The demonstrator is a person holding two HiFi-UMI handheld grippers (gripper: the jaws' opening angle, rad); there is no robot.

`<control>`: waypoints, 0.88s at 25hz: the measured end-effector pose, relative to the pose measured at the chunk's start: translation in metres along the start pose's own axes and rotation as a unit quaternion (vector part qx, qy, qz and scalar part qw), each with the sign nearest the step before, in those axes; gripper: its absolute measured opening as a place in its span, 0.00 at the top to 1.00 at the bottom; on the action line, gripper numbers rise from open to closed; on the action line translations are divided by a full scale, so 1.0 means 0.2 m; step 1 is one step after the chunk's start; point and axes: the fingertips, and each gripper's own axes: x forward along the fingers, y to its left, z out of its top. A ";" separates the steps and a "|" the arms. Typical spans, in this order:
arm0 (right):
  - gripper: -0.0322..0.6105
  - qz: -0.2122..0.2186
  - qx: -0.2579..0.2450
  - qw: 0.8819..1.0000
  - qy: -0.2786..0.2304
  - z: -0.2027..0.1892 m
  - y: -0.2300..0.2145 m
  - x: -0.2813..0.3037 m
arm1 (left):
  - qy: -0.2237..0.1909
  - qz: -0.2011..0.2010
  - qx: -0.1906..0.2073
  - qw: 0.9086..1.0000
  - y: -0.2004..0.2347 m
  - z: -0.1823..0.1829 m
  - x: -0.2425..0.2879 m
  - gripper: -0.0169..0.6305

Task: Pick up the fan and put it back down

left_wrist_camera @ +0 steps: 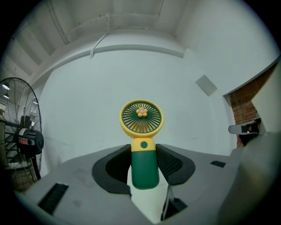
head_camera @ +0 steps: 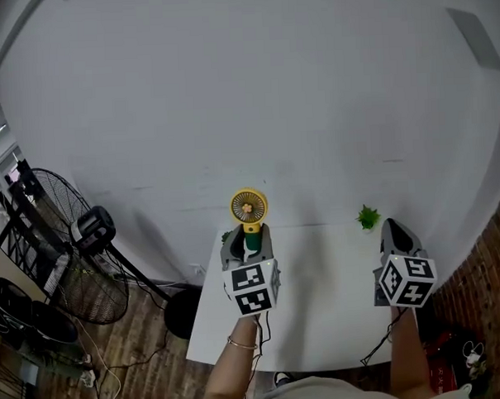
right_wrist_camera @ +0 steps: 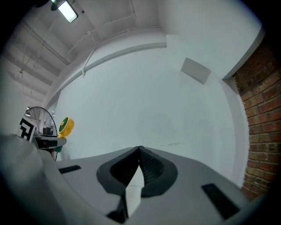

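Note:
A small hand fan (head_camera: 249, 213) with a yellow round head and a green handle stands upright between the jaws of my left gripper (head_camera: 249, 242), lifted above the white table (head_camera: 322, 332). In the left gripper view the fan (left_wrist_camera: 142, 145) has its green handle clamped by the two dark pads (left_wrist_camera: 169, 163), head upward. The fan's yellow head (right_wrist_camera: 66, 126) also shows at the far left of the right gripper view. My right gripper (head_camera: 397, 236) hovers over the table's right side; its jaws (right_wrist_camera: 139, 154) meet at the tips with nothing between them.
A small green plant (head_camera: 367, 217) stands at the table's far right. A large black floor fan (head_camera: 66, 244) stands on the wooden floor to the left, with cables around it. A plain white wall lies behind the table, and a brick wall (right_wrist_camera: 263, 132) at the right.

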 end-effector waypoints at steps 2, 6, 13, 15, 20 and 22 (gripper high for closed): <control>0.95 0.001 0.001 1.000 0.000 -0.01 0.00 0.00 | 0.000 0.001 0.000 1.000 0.00 0.00 -0.01 0.70; 0.95 0.004 0.004 1.000 0.004 -0.03 0.01 0.01 | 0.003 0.002 -0.002 1.000 0.00 -0.02 -0.01 0.70; 0.95 0.007 0.007 1.000 0.029 -0.12 0.03 0.01 | 0.037 -0.005 -0.018 0.999 -0.03 -0.16 -0.03 0.70; 0.95 0.005 0.009 0.999 0.043 -0.17 0.03 0.02 | 0.054 -0.008 -0.022 0.998 -0.04 -0.23 -0.02 0.70; 0.95 -0.001 0.012 0.997 0.083 -0.35 -0.01 0.01 | 0.105 -0.013 -0.039 0.994 -0.09 -0.46 -0.02 0.70; 0.95 -0.003 0.016 0.995 0.099 -0.42 -0.01 0.01 | 0.129 -0.016 -0.046 0.990 -0.10 -0.57 -0.03 0.70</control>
